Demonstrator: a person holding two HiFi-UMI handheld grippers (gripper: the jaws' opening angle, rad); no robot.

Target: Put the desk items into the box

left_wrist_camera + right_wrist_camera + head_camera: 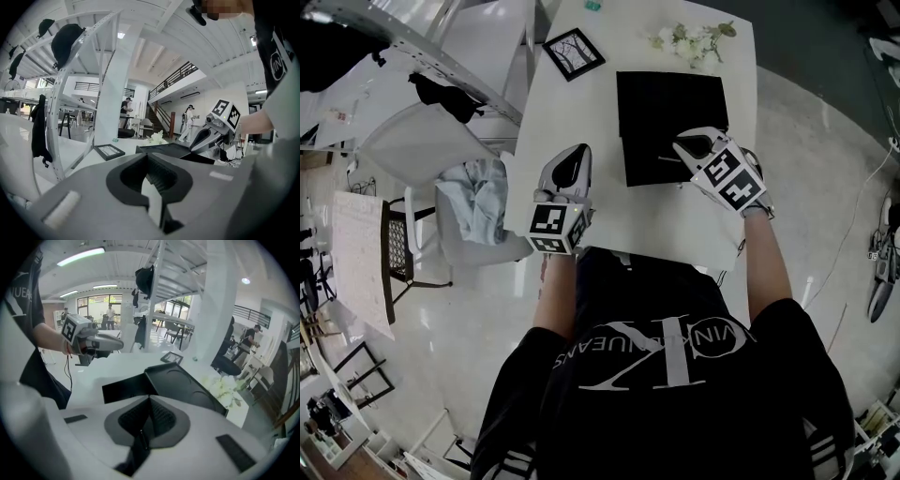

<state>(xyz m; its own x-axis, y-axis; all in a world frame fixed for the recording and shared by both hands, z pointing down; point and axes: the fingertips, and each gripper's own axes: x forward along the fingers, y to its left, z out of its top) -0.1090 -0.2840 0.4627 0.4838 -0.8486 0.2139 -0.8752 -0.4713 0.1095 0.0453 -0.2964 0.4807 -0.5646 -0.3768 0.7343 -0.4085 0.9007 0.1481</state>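
Black and lying open on the white desk, the box awaits the picture frame at its 11 o'clock and flowers at 12, while the left gripper, held back at 8 o'clock, and the right gripper, over its near edge, are both pinched together on nothing, seemingly poised to start.

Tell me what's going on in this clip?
A person holds a gripper in each hand at a white table. The right gripper is over the near part of the open black box, jaws shut with nothing between them. The left gripper is by the table's left edge, also shut and empty. The frame and flowers lie on the table beyond the box, not yet packed.
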